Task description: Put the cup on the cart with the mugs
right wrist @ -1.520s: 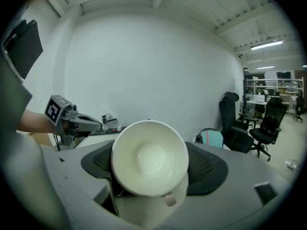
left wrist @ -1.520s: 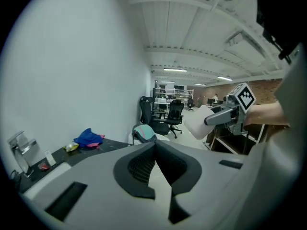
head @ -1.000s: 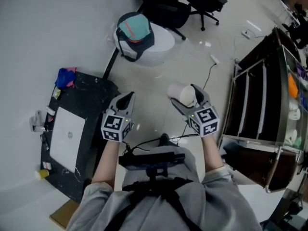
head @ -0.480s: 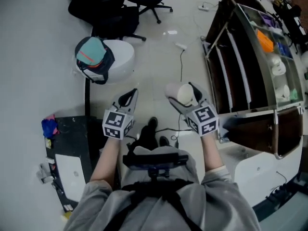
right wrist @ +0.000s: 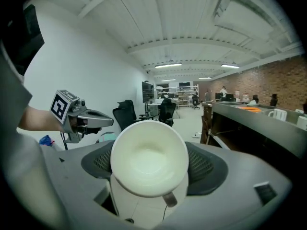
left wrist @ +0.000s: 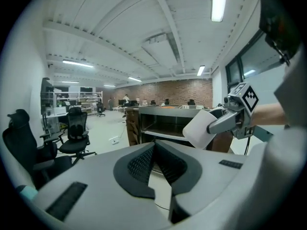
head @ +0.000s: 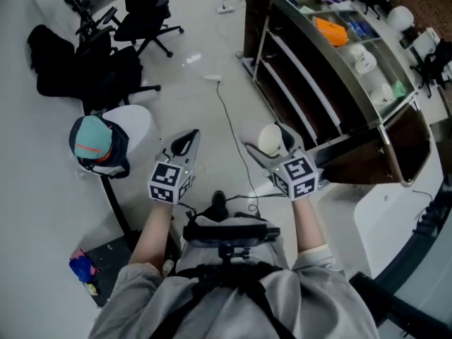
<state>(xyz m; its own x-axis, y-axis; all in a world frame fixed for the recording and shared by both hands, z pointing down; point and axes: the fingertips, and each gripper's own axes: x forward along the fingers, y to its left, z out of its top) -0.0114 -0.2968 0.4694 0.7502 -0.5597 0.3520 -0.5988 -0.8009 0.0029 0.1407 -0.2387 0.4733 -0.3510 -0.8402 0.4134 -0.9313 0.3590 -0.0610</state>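
Note:
In the head view my right gripper (head: 267, 137) is shut on a white cup (head: 269, 140), held above the floor. The right gripper view looks straight into the cup's mouth (right wrist: 148, 158); its handle (right wrist: 168, 199) points down between the jaws. My left gripper (head: 186, 142) hovers beside it, shut and empty, its jaws meeting in a point (left wrist: 154, 148). From the left gripper view the cup (left wrist: 200, 128) appears at the right. The dark cart (head: 339, 111) stands ahead to the right, with white mugs (head: 364, 60) on its top shelf.
An orange item (head: 332, 29) and other small things lie on the cart's top. Black office chairs (head: 145, 16) stand ahead left. A white round stand with a teal cap (head: 94, 141) is at the left. A cable (head: 229, 129) runs across the floor. A black table corner (head: 106, 256) is lower left.
The whole view has swung toward the cart, which now lies ahead and closer. The black table has slid off to the lower left. Both grippers keep their pose and the cup stays held.

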